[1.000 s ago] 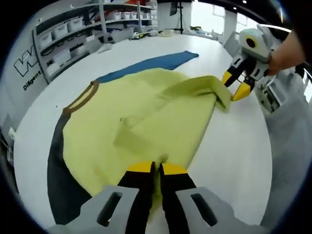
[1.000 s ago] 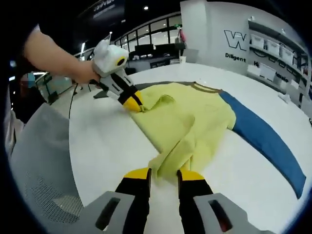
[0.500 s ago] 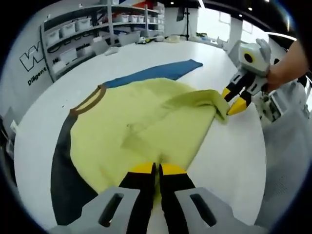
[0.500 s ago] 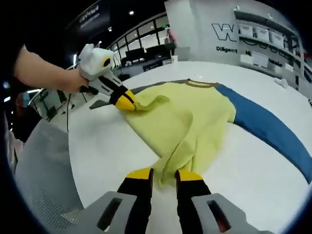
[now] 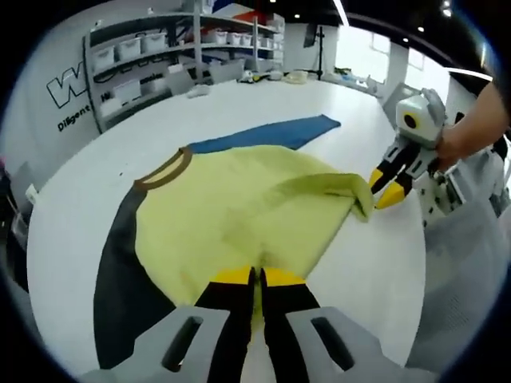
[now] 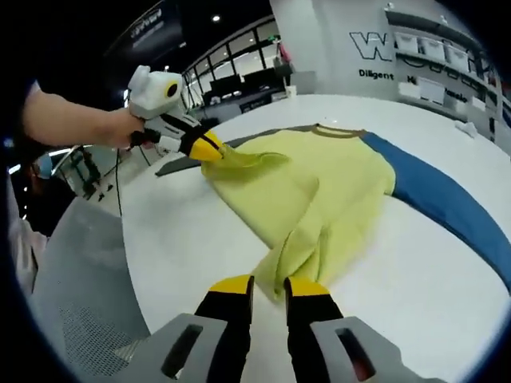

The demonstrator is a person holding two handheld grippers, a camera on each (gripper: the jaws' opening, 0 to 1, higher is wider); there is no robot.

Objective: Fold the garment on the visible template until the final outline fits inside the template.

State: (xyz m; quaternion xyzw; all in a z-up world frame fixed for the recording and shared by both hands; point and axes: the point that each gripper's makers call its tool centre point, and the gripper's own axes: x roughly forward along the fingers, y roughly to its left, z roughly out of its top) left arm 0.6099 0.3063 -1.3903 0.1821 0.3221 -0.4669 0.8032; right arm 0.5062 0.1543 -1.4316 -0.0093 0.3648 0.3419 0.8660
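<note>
A yellow garment (image 5: pixel 239 207) with a brown collar (image 5: pixel 164 169), a blue sleeve (image 5: pixel 271 134) and a dark sleeve (image 5: pixel 120 271) lies spread on the white table (image 5: pixel 375 263). My left gripper (image 5: pixel 256 278) is shut on the near hem. My right gripper (image 5: pixel 382 188) comes in from the right, pinching another hem corner a little above the table. In the right gripper view, my right gripper (image 6: pixel 269 286) holds a bunched fold of the garment (image 6: pixel 319 183). There my left gripper (image 6: pixel 209 148) holds its corner raised at the upper left.
Shelves with white bins (image 5: pixel 144 56) line the far wall. A grey mesh chair (image 5: pixel 471 239) stands beyond the table's right edge. A person's hand (image 6: pixel 72 120) holds the left gripper. Bare table surface (image 6: pixel 184 231) lies between the two grippers.
Both held hem corners have risen a little off the table. The crease in the middle of the yellow body has flattened out. Both cameras have shifted slightly.
</note>
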